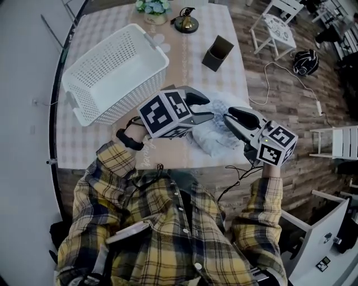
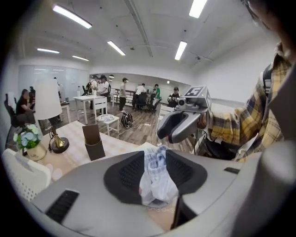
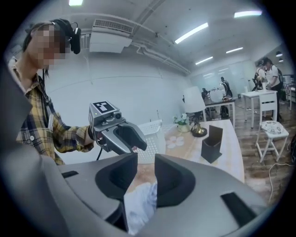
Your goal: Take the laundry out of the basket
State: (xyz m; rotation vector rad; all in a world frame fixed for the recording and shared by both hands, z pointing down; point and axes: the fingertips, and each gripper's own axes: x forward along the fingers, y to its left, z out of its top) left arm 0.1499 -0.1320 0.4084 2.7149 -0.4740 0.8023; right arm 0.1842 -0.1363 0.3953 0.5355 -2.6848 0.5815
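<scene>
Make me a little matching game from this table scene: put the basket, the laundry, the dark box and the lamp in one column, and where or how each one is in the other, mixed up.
Things:
1. white basket
2. laundry
3. dark box
4. lamp

Places and states:
A. stands at the far edge of the table, beside the flowers
B. lies crumpled near the front edge
C. empty, on the left half
D. upright and open-topped, toward the far right

Pairs: 1-C, 2-B, 3-D, 4-A.
</scene>
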